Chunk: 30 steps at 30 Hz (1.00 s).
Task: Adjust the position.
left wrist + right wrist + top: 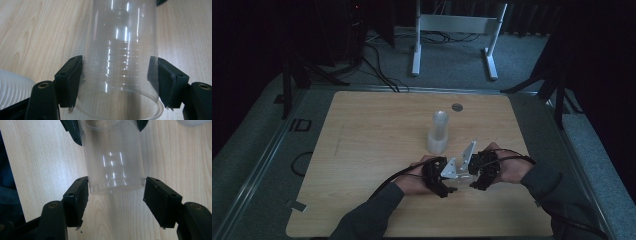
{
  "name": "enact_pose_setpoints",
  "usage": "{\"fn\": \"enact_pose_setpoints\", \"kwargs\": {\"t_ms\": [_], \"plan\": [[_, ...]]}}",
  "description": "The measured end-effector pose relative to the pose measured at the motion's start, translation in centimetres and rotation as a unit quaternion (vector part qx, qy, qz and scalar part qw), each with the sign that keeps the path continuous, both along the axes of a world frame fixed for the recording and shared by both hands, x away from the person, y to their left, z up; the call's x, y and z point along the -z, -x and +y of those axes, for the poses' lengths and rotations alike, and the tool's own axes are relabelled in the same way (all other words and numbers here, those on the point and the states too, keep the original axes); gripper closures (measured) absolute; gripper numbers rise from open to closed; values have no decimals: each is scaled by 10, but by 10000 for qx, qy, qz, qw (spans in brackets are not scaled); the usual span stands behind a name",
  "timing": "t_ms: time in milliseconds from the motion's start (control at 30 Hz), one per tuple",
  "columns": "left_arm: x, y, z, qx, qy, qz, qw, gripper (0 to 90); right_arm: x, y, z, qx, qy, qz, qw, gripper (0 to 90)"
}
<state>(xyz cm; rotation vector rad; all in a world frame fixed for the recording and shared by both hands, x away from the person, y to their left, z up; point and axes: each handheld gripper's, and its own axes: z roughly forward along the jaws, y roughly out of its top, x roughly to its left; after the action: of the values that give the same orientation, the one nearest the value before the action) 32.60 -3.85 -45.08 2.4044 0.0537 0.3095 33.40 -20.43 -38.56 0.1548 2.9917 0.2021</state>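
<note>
One clear cup, one cup stack

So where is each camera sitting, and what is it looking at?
High view: sits above the person's side, looking forward and down at the table; both forearms and hands show, and a cup stack.
Left gripper view: rides the left gripper, looking along its black jaws clamped on a clear cup.
Right gripper view: rides the right gripper, looking at the cup's other end between its jaws.
The two gripper views share that cup.
</note>
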Motion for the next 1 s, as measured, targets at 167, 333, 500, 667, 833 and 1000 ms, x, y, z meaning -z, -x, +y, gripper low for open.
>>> {"fn": "enact_pose_setpoints", "kwargs": {"t_ms": [167, 333, 500, 667, 833, 1000], "plan": [[-5, 0, 0, 44, 107, 31, 9999, 297, 2, 0, 1, -23, 26, 25, 10000, 360], [-5, 1, -1, 65, 125, 9, 9999, 296, 3, 0, 0, -30, 6, 23, 10000, 367], [-5, 2, -2, 70, 126, -5, 9999, 296, 5, 1, 0, -30, 5, 46, 10000, 368], [-4, 2, -2, 85, 78, -45, 9999, 292, 7, 2, 1, -21, 31, 90, 10000, 392], [-4, 2, -3, 108, 25, -44, 9999, 283, 8, 2, 1, 0, 18, 106, 9999, 410], [-4, 3, -3, -22, 136, -28, 9999, 251, 7, 2, -1, 17, -68, 68, 10000, 415]]}}
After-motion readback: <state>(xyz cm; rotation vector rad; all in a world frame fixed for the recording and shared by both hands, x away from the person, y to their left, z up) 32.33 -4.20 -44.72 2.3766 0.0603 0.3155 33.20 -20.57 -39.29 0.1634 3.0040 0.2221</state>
